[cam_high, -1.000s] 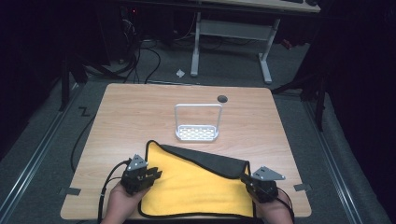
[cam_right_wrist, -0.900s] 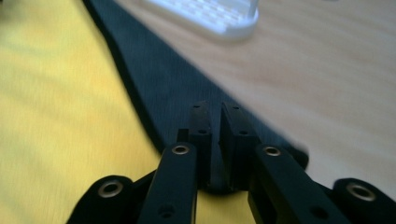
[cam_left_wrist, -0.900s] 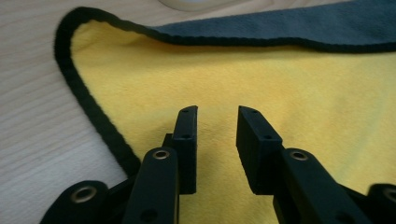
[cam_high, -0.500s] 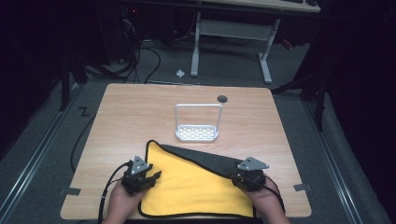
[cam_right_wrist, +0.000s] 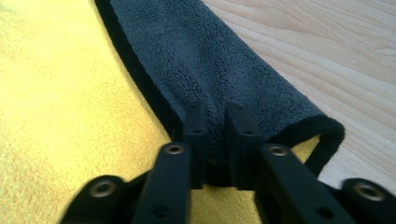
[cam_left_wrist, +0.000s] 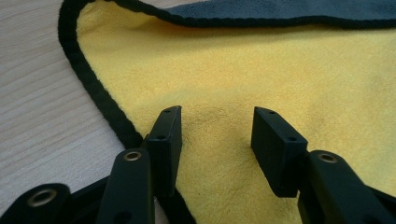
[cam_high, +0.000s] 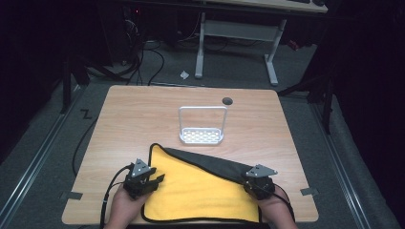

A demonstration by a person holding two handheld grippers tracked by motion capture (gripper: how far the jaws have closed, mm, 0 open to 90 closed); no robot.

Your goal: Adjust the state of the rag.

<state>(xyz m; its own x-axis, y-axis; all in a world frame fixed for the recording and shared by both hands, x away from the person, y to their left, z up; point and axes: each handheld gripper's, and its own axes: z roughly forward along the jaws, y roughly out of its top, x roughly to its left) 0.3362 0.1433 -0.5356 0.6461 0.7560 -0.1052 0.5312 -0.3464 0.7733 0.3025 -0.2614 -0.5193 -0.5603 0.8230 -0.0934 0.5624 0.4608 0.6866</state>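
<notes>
Pinching the grey folded-over flap of the yellow cloth [cam_high: 196, 191] at its near right corner, right tongs [cam_right_wrist: 215, 125] having just been closing on it, left tongs [cam_left_wrist: 215, 135] gaping over the near left tabletop [cam_high: 143, 114] edge; soft, limp, light, so grab hems.

White wire rack [cam_high: 201, 125] mid-table [cam_high: 143, 114]
</notes>
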